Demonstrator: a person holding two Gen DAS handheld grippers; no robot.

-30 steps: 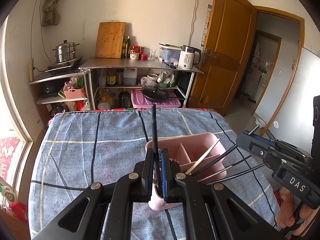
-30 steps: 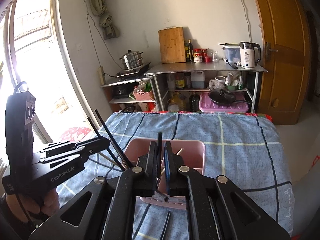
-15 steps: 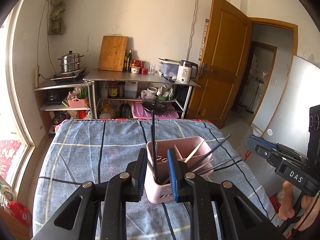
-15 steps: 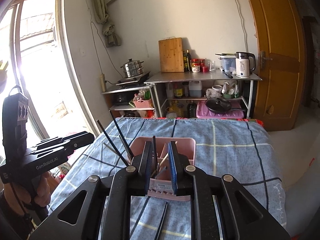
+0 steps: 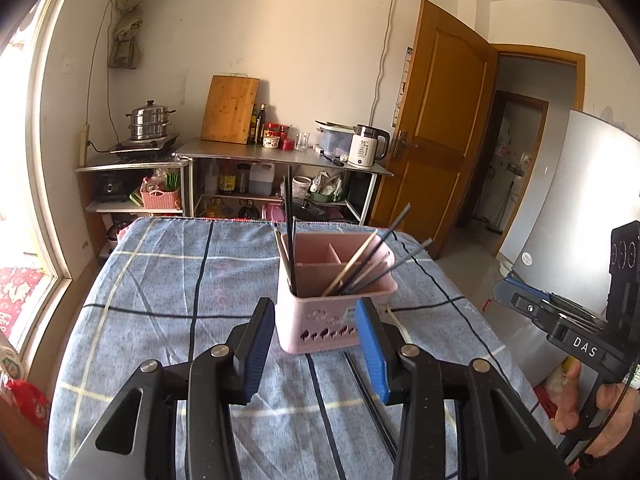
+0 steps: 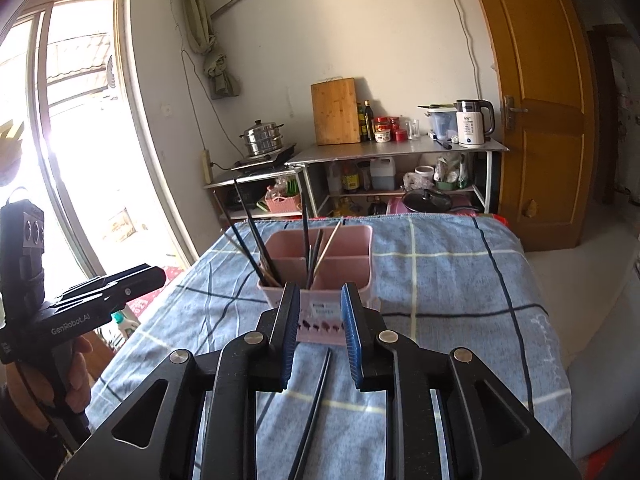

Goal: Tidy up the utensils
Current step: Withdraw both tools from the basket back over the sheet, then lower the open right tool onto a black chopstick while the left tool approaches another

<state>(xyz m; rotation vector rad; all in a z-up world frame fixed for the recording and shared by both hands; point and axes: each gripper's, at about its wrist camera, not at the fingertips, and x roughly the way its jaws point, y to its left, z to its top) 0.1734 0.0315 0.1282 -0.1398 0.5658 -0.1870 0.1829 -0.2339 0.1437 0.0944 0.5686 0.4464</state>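
Note:
A pink divided utensil holder [image 5: 332, 320] [image 6: 320, 264] stands on the blue plaid tablecloth [image 5: 160, 280] [image 6: 440, 272]. Several black and wooden chopsticks [image 5: 360, 264] [image 6: 308, 248] lean in its compartments. A loose pair of black chopsticks [image 5: 372, 392] [image 6: 316, 400] lies flat on the cloth in front of the holder. My left gripper [image 5: 316, 344] is open and empty, just in front of the holder. My right gripper [image 6: 320, 332] is open and empty, also just in front of it, above the loose pair.
Beyond the table stands a steel shelf [image 5: 280, 156] with a cutting board, bottles and a white kettle [image 5: 366, 152]. A steamer pot [image 5: 150, 120] sits to the left. A wooden door [image 5: 440, 120] is on the right, a window [image 6: 80, 120] on the left.
Both grippers let go of the chopsticks they held in the holder, opened wide, and drew back from the holder. The released chopsticks now stand in the compartments.

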